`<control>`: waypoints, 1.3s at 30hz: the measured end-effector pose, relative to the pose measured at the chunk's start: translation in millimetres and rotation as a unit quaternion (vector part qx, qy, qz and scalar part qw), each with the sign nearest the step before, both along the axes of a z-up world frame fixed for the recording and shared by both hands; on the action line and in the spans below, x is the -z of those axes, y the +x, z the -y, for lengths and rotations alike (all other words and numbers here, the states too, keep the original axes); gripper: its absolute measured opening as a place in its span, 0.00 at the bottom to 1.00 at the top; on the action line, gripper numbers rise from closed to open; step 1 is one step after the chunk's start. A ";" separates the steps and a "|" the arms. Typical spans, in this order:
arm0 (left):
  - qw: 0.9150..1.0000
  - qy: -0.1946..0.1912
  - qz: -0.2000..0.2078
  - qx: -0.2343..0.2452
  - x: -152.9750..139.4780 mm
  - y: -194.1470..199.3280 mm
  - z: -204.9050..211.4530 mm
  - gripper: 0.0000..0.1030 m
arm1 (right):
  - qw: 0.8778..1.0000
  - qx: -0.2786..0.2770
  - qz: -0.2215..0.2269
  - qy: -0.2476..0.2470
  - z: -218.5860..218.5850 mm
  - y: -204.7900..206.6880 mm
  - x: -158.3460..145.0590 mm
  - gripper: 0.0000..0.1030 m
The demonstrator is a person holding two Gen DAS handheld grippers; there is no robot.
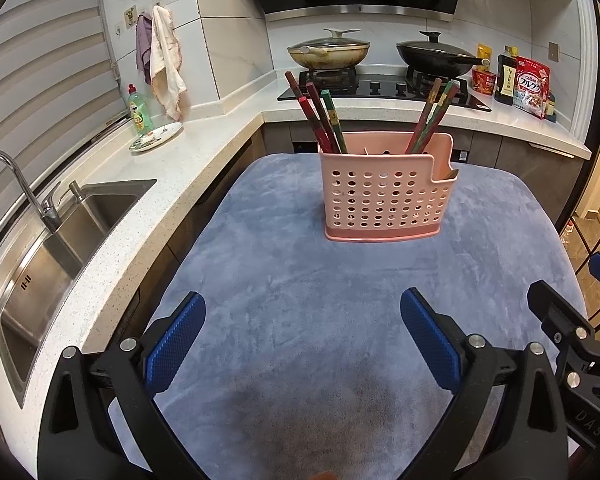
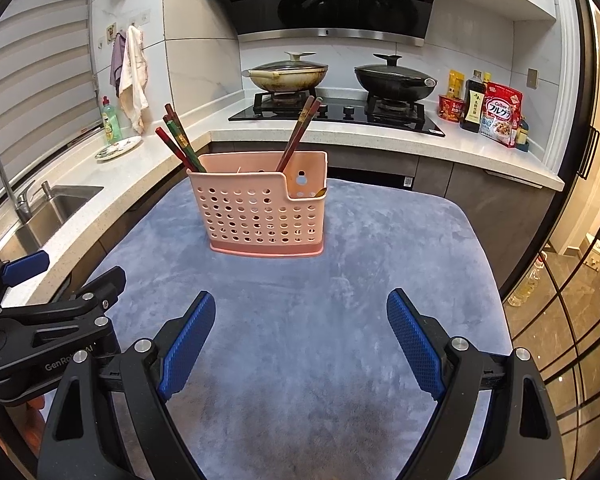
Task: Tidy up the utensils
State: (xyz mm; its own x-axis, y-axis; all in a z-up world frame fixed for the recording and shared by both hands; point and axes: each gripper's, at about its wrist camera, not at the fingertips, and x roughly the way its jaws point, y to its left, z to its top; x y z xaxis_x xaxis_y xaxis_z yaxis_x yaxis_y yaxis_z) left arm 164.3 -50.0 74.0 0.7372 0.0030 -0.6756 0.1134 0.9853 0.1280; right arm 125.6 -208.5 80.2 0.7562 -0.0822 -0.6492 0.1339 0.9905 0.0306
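My left gripper (image 1: 300, 336) and right gripper (image 2: 300, 340): jaws wide apart, empty, over blue cloth (image 1: 300, 280) on table. Pink utensil caddy (image 1: 384, 188) farther ahead, upright; chopsticks (image 1: 320, 120) split in 2 leaning bunches. I judge best approach: come from above, pinch 1 bunch near tops, steady caddy with other gripper.

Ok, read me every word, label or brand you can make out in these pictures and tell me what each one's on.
"Calbee" and "フルグラ": red cereal bag on the counter.
"GenRo… AI", middle hidden: left gripper body.
"DAS", cut off: right gripper body.
Too small or blurred: dark sauce bottle, red cup, yellow packets, green dish soap bottle.
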 end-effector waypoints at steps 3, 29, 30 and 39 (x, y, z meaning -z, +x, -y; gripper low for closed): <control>1.000 -0.001 -0.002 -0.001 0.3 1.3 0.1 0.91 | 1.000 0.001 -0.001 0.002 0.9 1.3 1.3 0.81; 1.000 0.005 0.004 -0.008 1.0 1.2 4.7 0.91 | 1.000 -0.001 -0.004 0.006 -0.4 5.8 4.7 0.81; 1.000 0.005 0.004 -0.008 0.8 1.0 5.1 0.91 | 1.000 -0.001 -0.003 0.005 -0.1 6.0 4.4 0.81; 1.000 0.005 0.002 -0.011 0.4 2.5 6.2 0.91 | 1.000 0.000 -0.004 0.006 0.4 7.4 5.2 0.81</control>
State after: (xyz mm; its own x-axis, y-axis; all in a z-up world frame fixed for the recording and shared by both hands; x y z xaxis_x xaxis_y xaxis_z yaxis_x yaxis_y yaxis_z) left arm 166.8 -56.2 73.6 0.7400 0.0271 -0.6720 0.0901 0.9862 0.1390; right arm 132.9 -208.9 75.0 0.7513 -0.0741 -0.6557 0.1340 0.9901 0.0416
